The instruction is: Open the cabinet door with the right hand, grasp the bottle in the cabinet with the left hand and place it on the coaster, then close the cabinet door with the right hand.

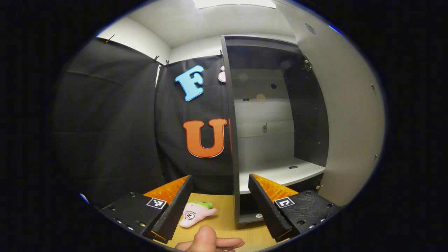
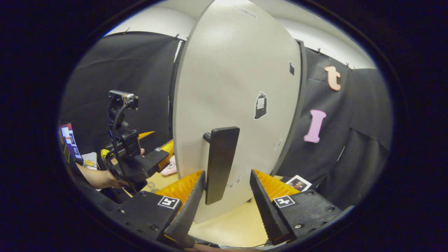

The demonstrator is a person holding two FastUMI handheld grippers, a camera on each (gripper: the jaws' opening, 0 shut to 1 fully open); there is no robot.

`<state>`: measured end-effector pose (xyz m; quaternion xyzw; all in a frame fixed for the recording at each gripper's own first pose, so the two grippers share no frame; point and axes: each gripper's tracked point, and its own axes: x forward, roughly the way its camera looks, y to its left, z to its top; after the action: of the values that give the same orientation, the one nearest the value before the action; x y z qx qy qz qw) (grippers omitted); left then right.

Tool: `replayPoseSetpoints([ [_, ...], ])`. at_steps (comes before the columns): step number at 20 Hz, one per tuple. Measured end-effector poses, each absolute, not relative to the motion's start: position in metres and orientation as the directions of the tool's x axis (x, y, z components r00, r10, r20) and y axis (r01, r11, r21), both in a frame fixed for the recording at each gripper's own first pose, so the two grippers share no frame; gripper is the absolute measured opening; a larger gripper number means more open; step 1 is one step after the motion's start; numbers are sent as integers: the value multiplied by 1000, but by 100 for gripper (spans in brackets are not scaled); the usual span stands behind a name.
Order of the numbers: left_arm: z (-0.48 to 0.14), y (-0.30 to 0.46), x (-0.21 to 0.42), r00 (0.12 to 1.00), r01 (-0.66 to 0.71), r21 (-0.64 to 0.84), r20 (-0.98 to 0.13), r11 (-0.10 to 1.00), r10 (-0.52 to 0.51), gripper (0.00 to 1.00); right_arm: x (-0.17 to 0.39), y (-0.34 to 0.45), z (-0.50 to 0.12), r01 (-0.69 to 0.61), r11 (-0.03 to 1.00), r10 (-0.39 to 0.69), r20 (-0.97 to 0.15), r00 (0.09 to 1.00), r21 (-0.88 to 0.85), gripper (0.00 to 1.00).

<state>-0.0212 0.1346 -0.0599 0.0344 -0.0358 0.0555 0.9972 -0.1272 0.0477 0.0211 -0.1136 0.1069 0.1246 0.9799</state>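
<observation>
a: left gripper view first. the left gripper has its fingers spread wide with nothing between them, aimed at the open cabinet. i can't make out a bottle on the white shelf or lower down. past the fingers, a pink plush toy lies on the wooden table, and a thumb sits at the bottom edge.

b: so the risk?

a: i'd judge the bottle is either out already or hidden. reaching in blind could knock the cabinet's side panel, which stands right between the fingers.

b: and the right gripper view?

a: the right gripper is open too, gripping nothing. the door handle hangs in the gap, nearer the left finger; i can't tell if it touches. the cabinet door stands swung out. the left gripper, farther off, is held in a hand beside the door edge.

b: risk there?

a: closing off-centre could let the handle slip out, and swinging the door now could strike the left gripper. no coaster that i can identify.
</observation>
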Motion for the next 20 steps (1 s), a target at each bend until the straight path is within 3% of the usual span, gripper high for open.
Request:
replayPoseSetpoints([
  [7, -72, 192, -42, 963, -268, 111, 55, 957, 263, 96, -72, 93, 6, -494, 868, 490, -269, 829, 57, 86],
  [14, -78, 240, -75, 913, -407, 132, 26, 904, 407, 96, -23, 111, 1, -561, 824, 562, -256, 787, 85, 89],
  [20, -82, 248, -97, 886, -460, 152, 11, 875, 463, 96, 13, 130, -5, -574, 815, 573, -244, 782, 76, 89],
])
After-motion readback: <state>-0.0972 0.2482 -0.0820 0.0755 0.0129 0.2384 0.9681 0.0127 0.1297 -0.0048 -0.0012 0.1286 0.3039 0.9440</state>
